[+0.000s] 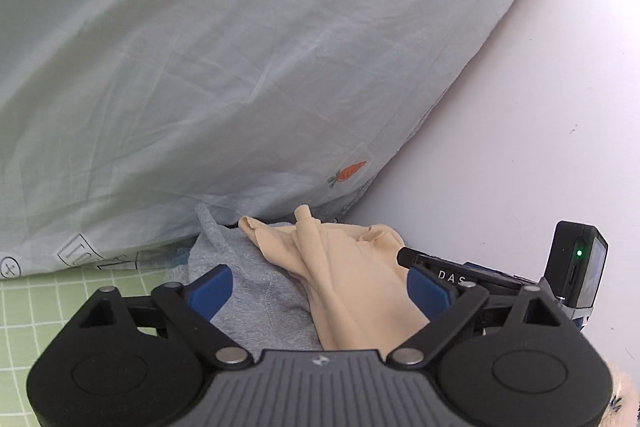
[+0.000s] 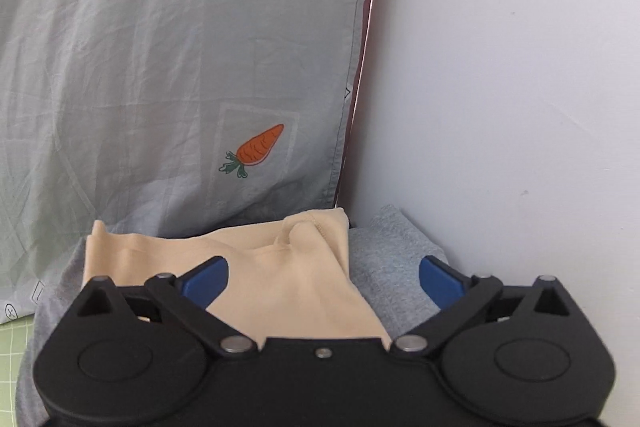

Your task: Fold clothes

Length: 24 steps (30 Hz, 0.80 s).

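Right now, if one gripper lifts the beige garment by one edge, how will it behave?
The thin beige stretch-fabric garment already lies in soft folds, so it will probably drape limply. It looks light, and may slide off the grey knit garment underneath.

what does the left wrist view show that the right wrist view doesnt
Only the left wrist view shows the other gripper at its right edge, a black device with a green light mounted on it, and a wide patch of green checked sheet.

Only the right wrist view shows the dark reddish strip along the pillow's edge.

Both show the pale grey pillowcase with an orange carrot print, the beige garment lying on grey knit clothing, the white wall, and open blue-padded jaws.
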Tool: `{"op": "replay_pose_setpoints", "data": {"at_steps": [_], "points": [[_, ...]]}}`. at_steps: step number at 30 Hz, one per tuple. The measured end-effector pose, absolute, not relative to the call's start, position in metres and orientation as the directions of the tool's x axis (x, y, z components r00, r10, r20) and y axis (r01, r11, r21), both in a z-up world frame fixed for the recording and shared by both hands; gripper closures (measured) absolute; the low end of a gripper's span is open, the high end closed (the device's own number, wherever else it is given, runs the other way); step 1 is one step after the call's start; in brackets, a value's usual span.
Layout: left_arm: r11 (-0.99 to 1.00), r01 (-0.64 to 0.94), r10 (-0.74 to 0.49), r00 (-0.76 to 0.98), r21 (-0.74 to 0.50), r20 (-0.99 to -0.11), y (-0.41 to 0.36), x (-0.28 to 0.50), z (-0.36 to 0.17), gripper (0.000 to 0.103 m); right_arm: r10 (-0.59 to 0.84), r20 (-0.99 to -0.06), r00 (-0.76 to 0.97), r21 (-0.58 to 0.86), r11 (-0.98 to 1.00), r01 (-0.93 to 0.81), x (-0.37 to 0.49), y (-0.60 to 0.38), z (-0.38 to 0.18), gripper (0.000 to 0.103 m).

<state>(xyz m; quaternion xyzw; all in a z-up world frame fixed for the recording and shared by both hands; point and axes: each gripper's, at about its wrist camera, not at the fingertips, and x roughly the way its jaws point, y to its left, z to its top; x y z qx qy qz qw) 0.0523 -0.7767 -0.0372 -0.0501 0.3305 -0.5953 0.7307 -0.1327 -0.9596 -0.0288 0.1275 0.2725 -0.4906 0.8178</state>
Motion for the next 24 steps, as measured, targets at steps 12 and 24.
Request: {"op": "replay_pose_setpoints", "data": {"at_steps": [12,24], "points": [[0.425,0.883,-0.835,0.297,-0.2,-0.463,-0.659,-0.035,-0.004,0.0,-0.758,-0.544,0.36,0.018,0.418,0.908,-0.203,-0.803,-0.015,0.0],[0.398,0.917,-0.788,0.34,-0.004,-0.513,-0.558,-0.109,-0.027,0.0,-0.766,-0.566,0.305,-0.011,0.377,0.926,-0.249,-0.658,-0.02,0.0]]}}
